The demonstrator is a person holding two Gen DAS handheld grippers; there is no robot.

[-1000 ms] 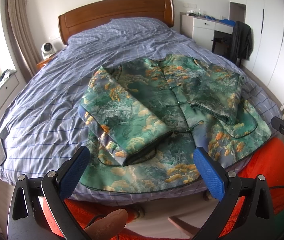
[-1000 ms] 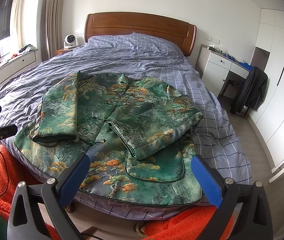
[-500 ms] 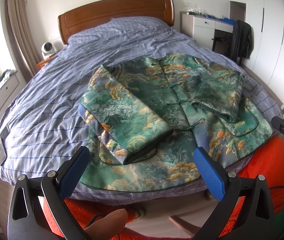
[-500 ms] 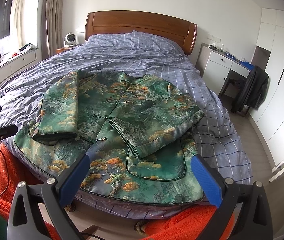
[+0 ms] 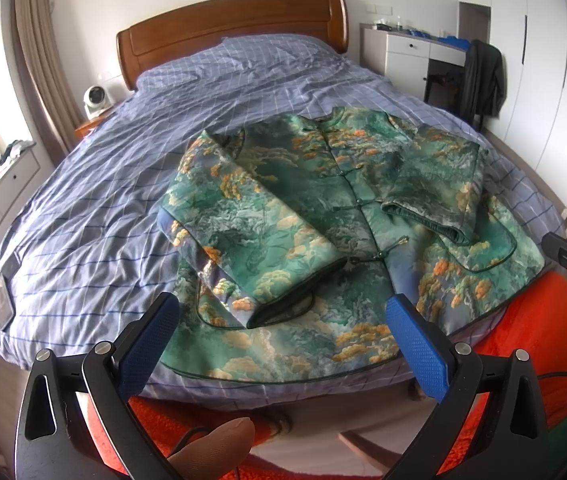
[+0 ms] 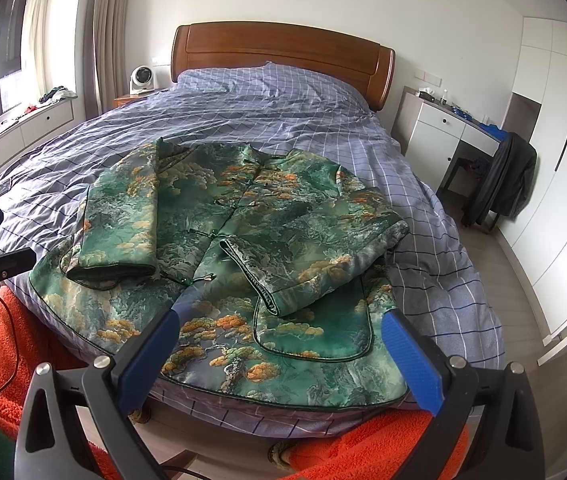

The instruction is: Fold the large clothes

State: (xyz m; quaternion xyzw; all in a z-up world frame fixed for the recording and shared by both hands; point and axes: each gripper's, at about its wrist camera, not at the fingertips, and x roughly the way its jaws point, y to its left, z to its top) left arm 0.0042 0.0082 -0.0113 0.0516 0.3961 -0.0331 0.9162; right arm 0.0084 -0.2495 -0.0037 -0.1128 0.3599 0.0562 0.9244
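Jacket [image 5: 323, 216] lies face up on the near end of the bed [image 5: 123, 184], collar toward the wooden headboard [image 5: 235, 28] and hem toward the foot edge, so its long axis runs up the bed. Both sleeves are folded in over the front — cuffs pointing down toward the hem, one on each side of the knot-button line. It is green brocade with orange and pale cloud-like patches and dark piping along the rounded hem. The hem's lowest stretch is partly hidden behind the blue fingers [image 5: 147, 344] of the left gripper [image 5: 283, 344]. That gripper hangs above the foot of the bed, spread wide and holding nothing. The right gripper [image 6: 279, 352] is likewise spread wide and bare — its near hem corner sits behind one finger [image 6: 411, 356].
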